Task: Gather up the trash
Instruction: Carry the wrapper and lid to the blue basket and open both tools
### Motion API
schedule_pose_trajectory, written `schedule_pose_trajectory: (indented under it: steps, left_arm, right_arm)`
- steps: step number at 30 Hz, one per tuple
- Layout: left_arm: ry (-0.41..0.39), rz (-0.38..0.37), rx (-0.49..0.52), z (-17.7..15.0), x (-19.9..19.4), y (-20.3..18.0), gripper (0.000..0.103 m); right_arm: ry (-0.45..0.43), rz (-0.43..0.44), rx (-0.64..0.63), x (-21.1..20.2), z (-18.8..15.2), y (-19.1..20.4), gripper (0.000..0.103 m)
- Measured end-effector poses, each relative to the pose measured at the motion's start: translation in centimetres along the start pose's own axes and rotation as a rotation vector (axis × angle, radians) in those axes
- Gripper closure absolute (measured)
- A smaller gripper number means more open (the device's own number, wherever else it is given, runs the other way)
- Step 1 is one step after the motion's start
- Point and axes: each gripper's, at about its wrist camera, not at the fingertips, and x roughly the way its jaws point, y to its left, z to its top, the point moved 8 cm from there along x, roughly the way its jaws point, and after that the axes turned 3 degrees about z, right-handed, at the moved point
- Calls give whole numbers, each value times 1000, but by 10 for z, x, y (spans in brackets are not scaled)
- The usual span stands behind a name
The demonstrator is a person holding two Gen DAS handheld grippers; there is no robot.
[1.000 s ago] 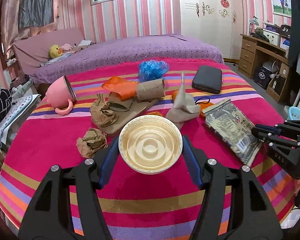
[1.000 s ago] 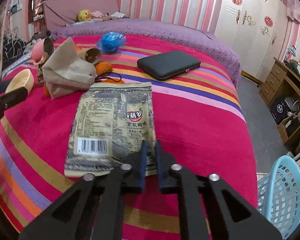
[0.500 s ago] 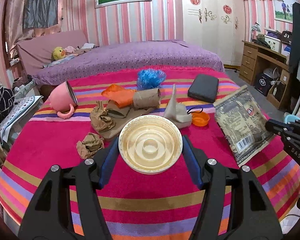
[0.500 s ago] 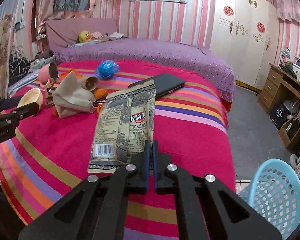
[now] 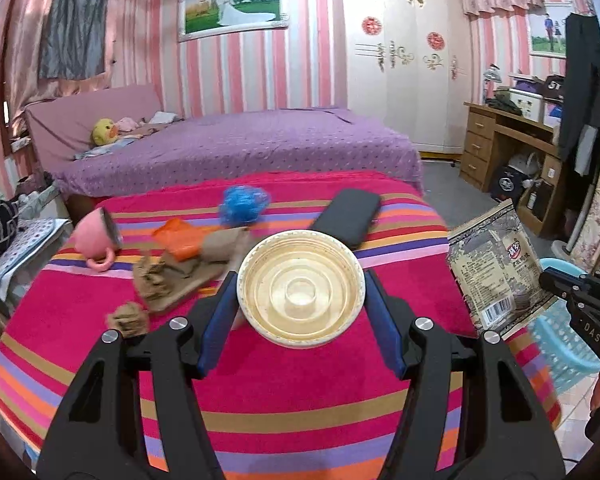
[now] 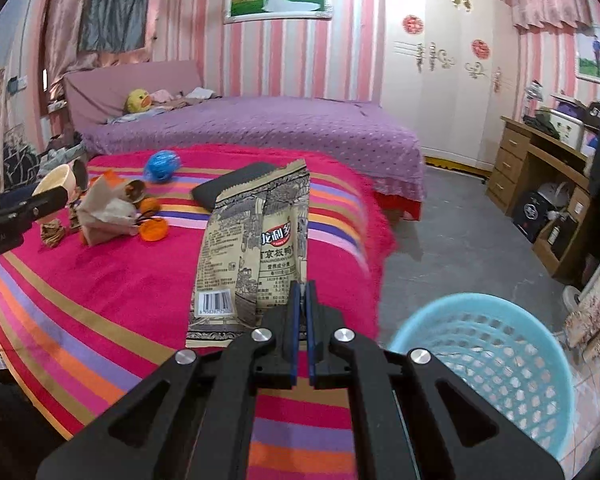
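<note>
Right gripper (image 6: 300, 300) is pinching the snack wrapper (image 6: 252, 248); centre it above the blue basket (image 6: 496, 356) before releasing. Left gripper (image 5: 300, 300) is clamping a paper bowl (image 5: 300, 288).

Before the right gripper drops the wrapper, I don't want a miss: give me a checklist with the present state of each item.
1. Right gripper shut on wrapper: ok.
2. Wrapper clear of the blanket: ok, it hangs upright in the air.
3. Basket mouth open and facing up: ok.
4. Wrapper above basket: not ok, basket lies off to the right.
5. Left gripper holds cup: ok, fingers on both sides.
6. Room in basket: cannot tell, the bottom is hidden.
</note>
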Motion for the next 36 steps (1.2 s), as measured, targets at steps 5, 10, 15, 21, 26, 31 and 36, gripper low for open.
schedule_pose_trajectory:
  steps: [5, 10, 15, 21, 26, 31, 36]
  left_arm:
    - [10, -45, 24, -1, 8, -42, 42]
    - [39, -109, 57, -7, 21, -100, 42]
    - [69, -180, 105, -19, 33, -162, 42]
    - [105, -259, 152, -32, 43, -229, 42]
    - [124, -321, 202, -40, 47, -282, 42]
    - [130, -353, 221, -39, 47, -317, 42]
    - [196, -376, 229, -47, 59, -331, 42]
  right_arm:
    - [0, -64, 72, -19, -12, -55, 100]
    - [17, -152, 125, -36, -29, -115, 100]
    - [53, -241, 215, -46, -57, -181, 100]
    - [87, -336, 306, -56, -85, -238, 100]
    - [105, -367, 339, -52, -94, -253, 100]
    - [107, -381, 343, -57, -99, -258, 100]
    - [125, -382, 321, -52, -100, -253, 100]
